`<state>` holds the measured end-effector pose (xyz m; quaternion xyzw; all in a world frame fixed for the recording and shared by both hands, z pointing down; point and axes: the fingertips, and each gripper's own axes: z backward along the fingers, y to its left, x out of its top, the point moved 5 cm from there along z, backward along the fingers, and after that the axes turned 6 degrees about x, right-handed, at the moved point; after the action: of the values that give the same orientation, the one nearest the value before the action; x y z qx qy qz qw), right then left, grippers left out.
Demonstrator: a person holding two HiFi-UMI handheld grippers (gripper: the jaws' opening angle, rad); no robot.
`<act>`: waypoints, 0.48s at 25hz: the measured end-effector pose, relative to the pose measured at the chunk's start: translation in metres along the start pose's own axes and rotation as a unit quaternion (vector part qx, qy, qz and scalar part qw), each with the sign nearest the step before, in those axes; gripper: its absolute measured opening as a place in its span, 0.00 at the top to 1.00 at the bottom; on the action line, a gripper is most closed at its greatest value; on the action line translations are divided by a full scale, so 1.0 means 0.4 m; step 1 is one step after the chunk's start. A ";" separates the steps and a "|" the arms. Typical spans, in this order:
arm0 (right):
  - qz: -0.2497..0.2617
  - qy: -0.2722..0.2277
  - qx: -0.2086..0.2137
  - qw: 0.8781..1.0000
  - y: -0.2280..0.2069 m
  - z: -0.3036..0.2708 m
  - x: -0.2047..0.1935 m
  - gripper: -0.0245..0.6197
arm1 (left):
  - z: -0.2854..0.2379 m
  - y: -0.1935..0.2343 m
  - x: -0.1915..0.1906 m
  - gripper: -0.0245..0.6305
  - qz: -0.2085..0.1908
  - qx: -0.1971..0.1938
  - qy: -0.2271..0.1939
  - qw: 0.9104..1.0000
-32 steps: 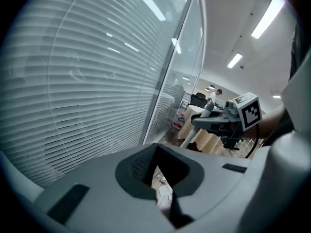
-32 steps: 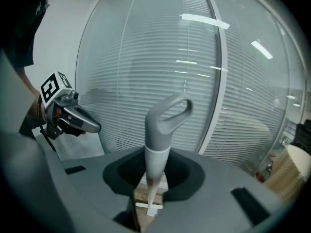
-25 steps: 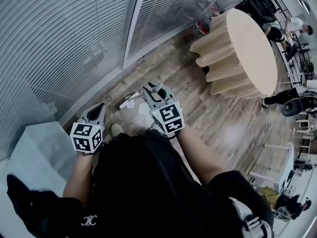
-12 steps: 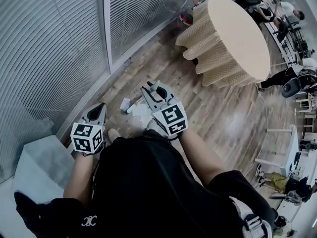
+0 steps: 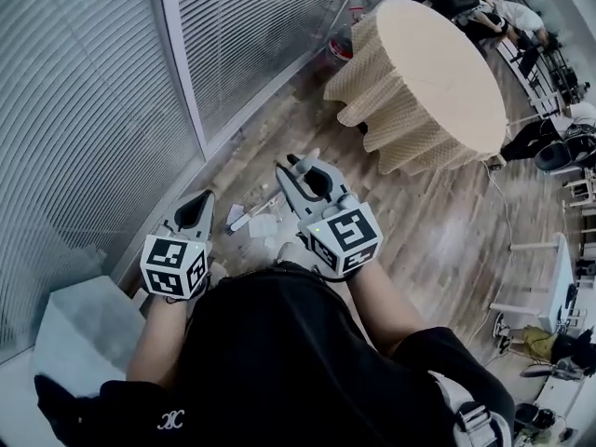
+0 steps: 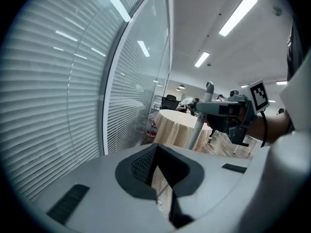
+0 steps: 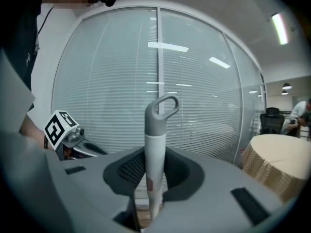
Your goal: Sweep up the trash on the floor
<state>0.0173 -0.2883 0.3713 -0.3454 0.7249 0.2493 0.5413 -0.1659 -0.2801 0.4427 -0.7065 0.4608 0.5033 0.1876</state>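
Two grippers. Right gripper (image 5: 300, 170) clamped on one upright broom handle (image 7: 155, 144). Left gripper (image 5: 197, 209) jaws together, empty. About three white scraps (image 5: 263, 225) on floor (image 5: 438, 222) between grippers, partly hidden, near blinds (image 5: 84, 110). One round table (image 5: 447, 73) beyond.

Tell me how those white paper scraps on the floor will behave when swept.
The paper scraps look small and thin, so probably very light and apt to scatter. On the glossy wooden floor they should slide easily, not roll.

An office: blinded glass partitions (image 5: 84, 110), ceiling strip lights (image 6: 237, 14), office chair (image 7: 270, 118), wood floor (image 5: 438, 240)
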 end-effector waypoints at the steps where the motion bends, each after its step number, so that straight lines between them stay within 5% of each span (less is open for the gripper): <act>1: -0.004 -0.005 -0.003 1.000 -0.007 0.010 0.012 0.81 | -0.009 -0.019 0.026 0.97 -0.006 -0.004 -0.007 1.000; 7: -0.026 -0.032 -0.027 0.999 -0.036 0.047 0.077 0.81 | -0.047 -0.105 0.150 0.97 -0.033 -0.023 -0.043 0.998; 12: -0.041 -0.057 -0.086 0.994 -0.090 0.065 0.142 0.81 | -0.097 -0.142 0.248 0.97 -0.074 -0.022 -0.066 0.995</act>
<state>0.0509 -0.3051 0.3099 -0.4055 0.6536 0.3079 0.5599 -0.0904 -0.3255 0.3600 -0.7075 0.3826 0.5441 0.2386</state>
